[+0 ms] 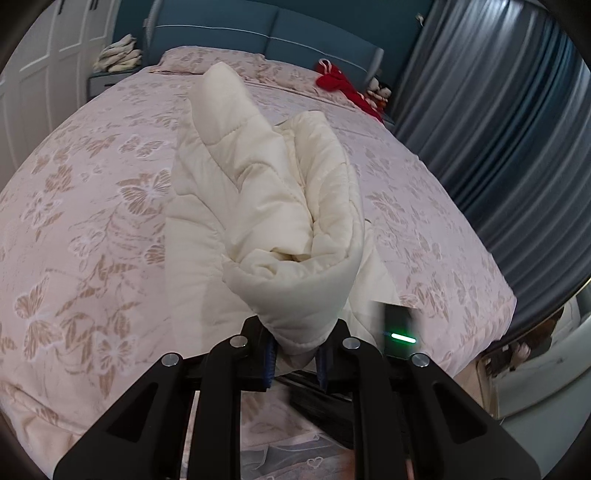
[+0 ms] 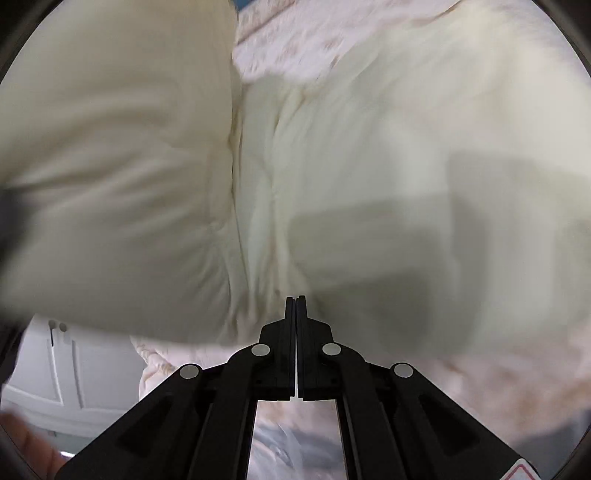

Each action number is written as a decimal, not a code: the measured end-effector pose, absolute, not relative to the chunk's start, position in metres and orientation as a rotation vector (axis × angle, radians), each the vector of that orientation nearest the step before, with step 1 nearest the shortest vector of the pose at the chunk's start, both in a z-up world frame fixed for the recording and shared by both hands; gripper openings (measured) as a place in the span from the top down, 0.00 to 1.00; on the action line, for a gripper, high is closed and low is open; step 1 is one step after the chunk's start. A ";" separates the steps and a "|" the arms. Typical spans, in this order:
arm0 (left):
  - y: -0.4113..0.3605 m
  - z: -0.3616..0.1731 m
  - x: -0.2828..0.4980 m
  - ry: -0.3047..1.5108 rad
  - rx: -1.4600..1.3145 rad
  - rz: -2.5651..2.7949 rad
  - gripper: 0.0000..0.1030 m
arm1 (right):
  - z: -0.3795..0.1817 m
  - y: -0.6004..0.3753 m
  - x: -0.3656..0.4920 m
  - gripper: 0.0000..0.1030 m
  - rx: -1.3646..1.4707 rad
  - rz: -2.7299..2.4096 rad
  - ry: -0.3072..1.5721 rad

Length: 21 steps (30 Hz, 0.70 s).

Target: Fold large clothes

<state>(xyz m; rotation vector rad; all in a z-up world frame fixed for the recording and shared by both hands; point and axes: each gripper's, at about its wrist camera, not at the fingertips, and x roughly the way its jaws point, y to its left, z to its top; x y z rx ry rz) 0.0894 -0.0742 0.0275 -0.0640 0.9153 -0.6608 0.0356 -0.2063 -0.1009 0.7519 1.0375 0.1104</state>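
Two grippers in play, one cream quilted jacket (image 1: 266, 192) on the bed (image 1: 85, 206).

Left gripper (image 1: 295, 354): jaws pinching a bunched, rolled end of the jacket; the blue pads (image 1: 270, 356) press into the fabric from both sides. Held part rises off the bedspread as a thick fold running from the jaws toward the headboard (image 1: 273, 33). Rest of the jacket lies flat under it, roughly mid-bed, nearer the foot edge than the pillows. One puffy section, likely a sleeve, points up toward the head end.

Right gripper (image 2: 296, 301): jaws pressed together, nothing between them. Tips sit just over cream fabric; contact can't be confirmed, the frame is motion-blurred. Its view is almost all jacket: one big padded lobe at left, a flatter panel at right, a seam line between them. The gripper's shadow falls across the right panel.

Also visible from the left wrist camera: the right gripper's body with a green light bar (image 1: 404, 336), just beside the jacket near the bed's foot edge. Pink butterfly-print bedspread covers the bed. Red garment (image 1: 334, 79) lies at the far right corner by the headboard, well apart from the jacket. Blue-grey curtain (image 1: 517, 140) runs along the right side, white wardrobe doors (image 1: 48, 48) at the left.
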 end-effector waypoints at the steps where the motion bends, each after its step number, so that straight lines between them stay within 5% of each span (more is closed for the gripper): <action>1: -0.080 0.027 0.088 0.918 -0.055 -0.665 0.85 | -0.092 -0.217 0.020 1.00 0.724 0.076 1.028; 21: -0.210 -0.048 0.062 1.107 0.185 -0.658 0.85 | -0.063 -0.309 -0.074 1.00 0.561 -0.249 1.037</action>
